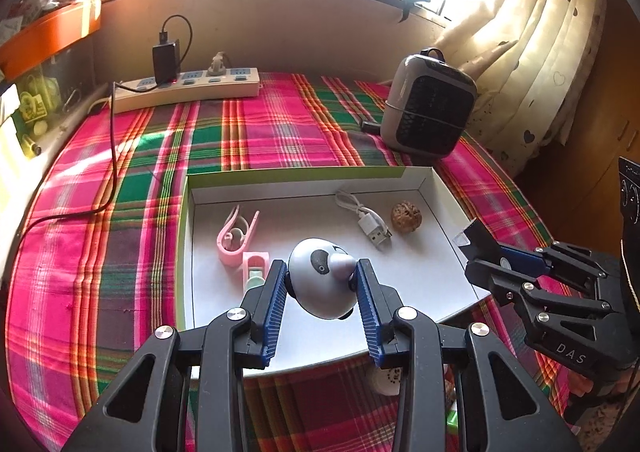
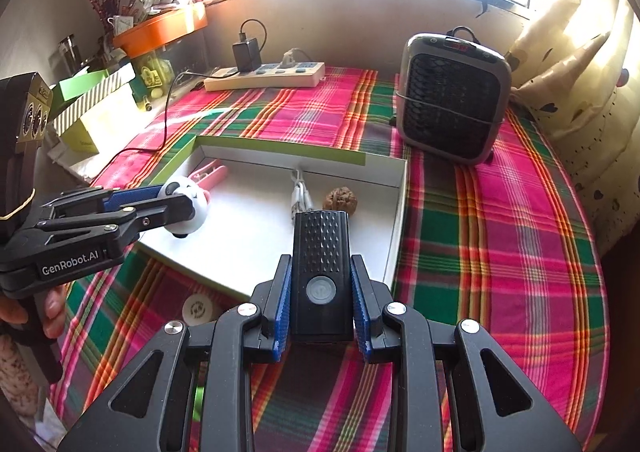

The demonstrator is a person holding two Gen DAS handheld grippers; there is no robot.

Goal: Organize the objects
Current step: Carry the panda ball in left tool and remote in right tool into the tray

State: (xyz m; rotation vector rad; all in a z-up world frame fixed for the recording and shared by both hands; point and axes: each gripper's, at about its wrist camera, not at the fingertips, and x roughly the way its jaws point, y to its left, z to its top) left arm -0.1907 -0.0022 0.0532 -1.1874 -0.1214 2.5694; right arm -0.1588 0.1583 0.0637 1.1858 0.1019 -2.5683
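Plaid cloth [image 1: 132,211] in pink, green and orange covers the table, and a shallow white box [image 1: 436,187] with a green outer rim lies on it near the middle. At the far left of the table a black cable [image 1: 114,155] runs across the cloth to a black charger [image 1: 164,61] plugged into a cream power strip [image 1: 188,89] against the back wall.

Inside the box, at its left end, lie a pink clip [image 1: 236,234] and, just beside it, a small pink and pale green item [image 1: 254,268] that cannot be made out. The left claw [image 1: 322,282] hangs over the box's near half, its blue pads [image 1: 276,306] pressed on either side of a round white panda toy [image 1: 320,284], which it holds clear of the box floor. Farther right in the box rest a coiled white USB cable [image 1: 366,219] and, close by, a brown walnut [image 1: 406,216].

The right claw [image 2: 322,294] is closed on a black rectangular light [image 2: 320,276] with a round grey button, gripped by its sides above the box's near right corner. A small white round object [image 2: 198,310] lies on the cloth in front of the box. A grey heater [image 2: 454,95] stands upright on the table beyond the box's right end, with a cream curtain [image 2: 576,63] behind it.
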